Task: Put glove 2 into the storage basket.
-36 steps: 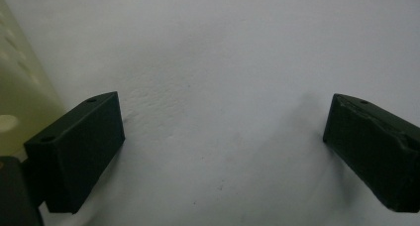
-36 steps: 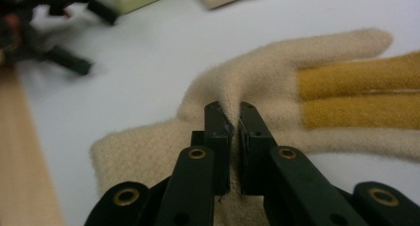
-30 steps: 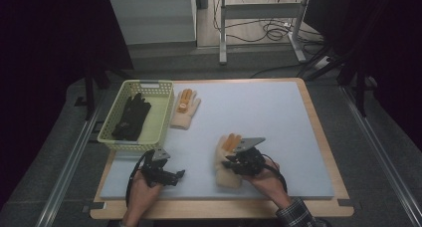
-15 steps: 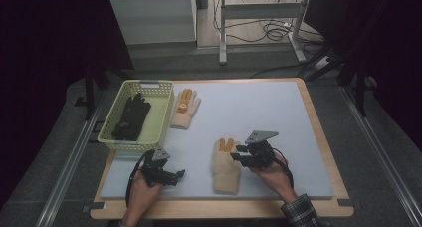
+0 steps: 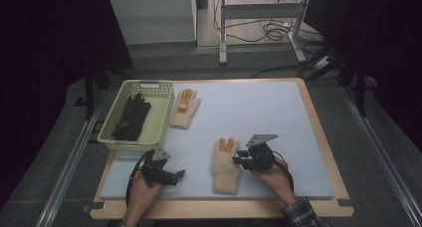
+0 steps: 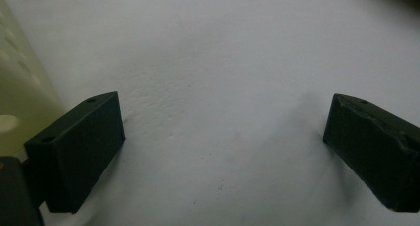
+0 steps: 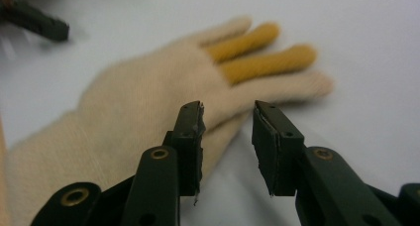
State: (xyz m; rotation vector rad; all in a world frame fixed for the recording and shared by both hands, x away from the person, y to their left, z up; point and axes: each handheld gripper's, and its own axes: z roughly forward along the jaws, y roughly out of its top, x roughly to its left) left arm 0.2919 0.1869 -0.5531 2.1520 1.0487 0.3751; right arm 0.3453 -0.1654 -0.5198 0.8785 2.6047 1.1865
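A cream knit glove with orange fingers point(image 5: 225, 165) lies flat on the pale mat point(image 5: 259, 112), fingers pointing away. My right gripper point(image 5: 239, 160) sits just right of it, open, with nothing between the jaws. In the right gripper view the jaws point(image 7: 228, 112) stand slightly apart beside the glove's point(image 7: 148, 92) thumb. A second matching glove point(image 5: 185, 109) lies next to a yellow basket point(image 5: 112, 137). My left gripper point(image 5: 176, 175) rests low on the mat at front left, jaws wide apart point(image 6: 223, 117) over bare mat.
A pair of black gloves point(image 5: 130, 118) lies inside the basket, whose pale wall point(image 6: 20, 102) shows at the left of the left gripper view. The left gripper point(image 7: 34, 20) appears far off in the right gripper view. A wooden border point(image 5: 318, 132) frames the mat.
My right gripper has let go of the near glove and drawn back to the right. The glove now lies flat on the mat. The left gripper has stayed put.
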